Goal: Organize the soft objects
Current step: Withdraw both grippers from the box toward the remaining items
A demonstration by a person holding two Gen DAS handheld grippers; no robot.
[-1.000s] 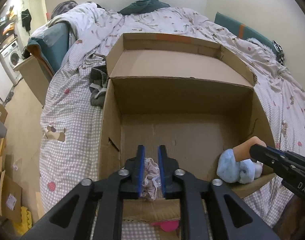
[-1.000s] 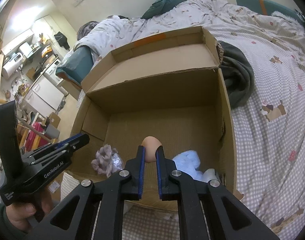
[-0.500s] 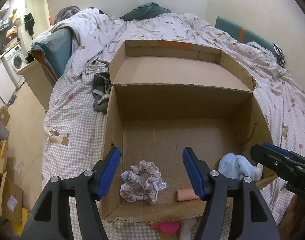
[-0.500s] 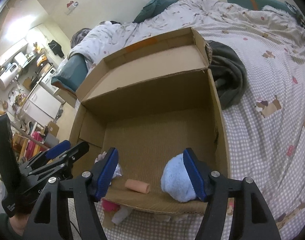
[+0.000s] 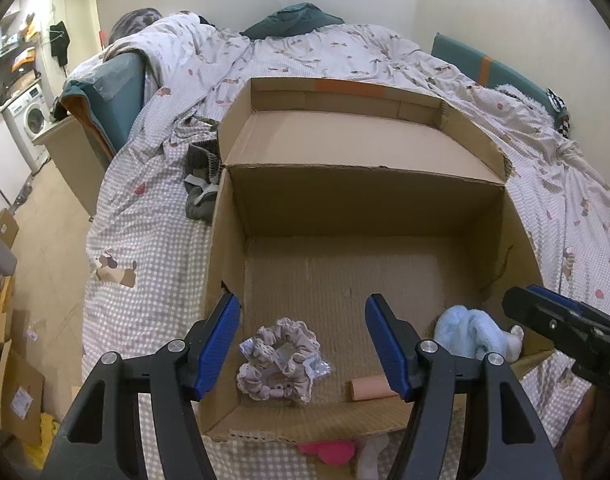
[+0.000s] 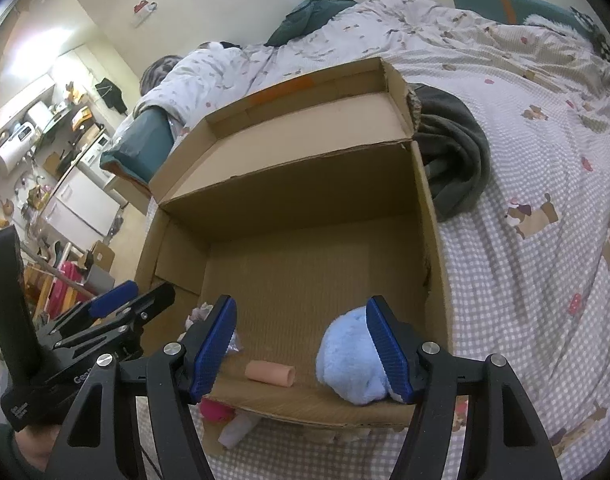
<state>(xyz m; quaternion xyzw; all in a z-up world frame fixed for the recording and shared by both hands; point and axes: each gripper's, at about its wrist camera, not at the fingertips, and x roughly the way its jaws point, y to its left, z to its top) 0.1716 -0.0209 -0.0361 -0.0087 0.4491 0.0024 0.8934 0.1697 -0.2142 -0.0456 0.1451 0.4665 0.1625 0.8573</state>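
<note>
Scrunchie (image 5: 279,360) now lies loose on the box (image 5: 225,240) floor, near-left corner. A second ago it was pinched in the left gripper (image 5: 303,344); half a second ago it was already down. Same story on the right: the peach tube (image 6: 270,373) was clamped a second ago and now lies flat on the box floor by the near wall, between the scrunchie and the blue plush (image 6: 355,356).

Plush sits in the box's near-right corner, against the near wall.

Left gripper: jaws wide apart, empty, hanging over the scrunchie. Right gripper (image 6: 301,346): jaws also wide apart, empty. Its right pad overlaps the plush in the right wrist view; can't tell if it touches.

Both drops done, so that's three soft items in the box, all bunched along the near wall. Rest of the box floor is bare cardboard.

Outside the box, just below its near wall on the checked bedspread (image 6: 525,280): a pink thing (image 5: 327,451) and a pale thing (image 5: 371,460) beside it. Probably the next picks, but they're half hidden by the box edge, so I can't identify them.

Dark grey cloth (image 6: 453,152) bunched against the box's right side. Another grey bundle (image 5: 201,192) on its left.
</note>
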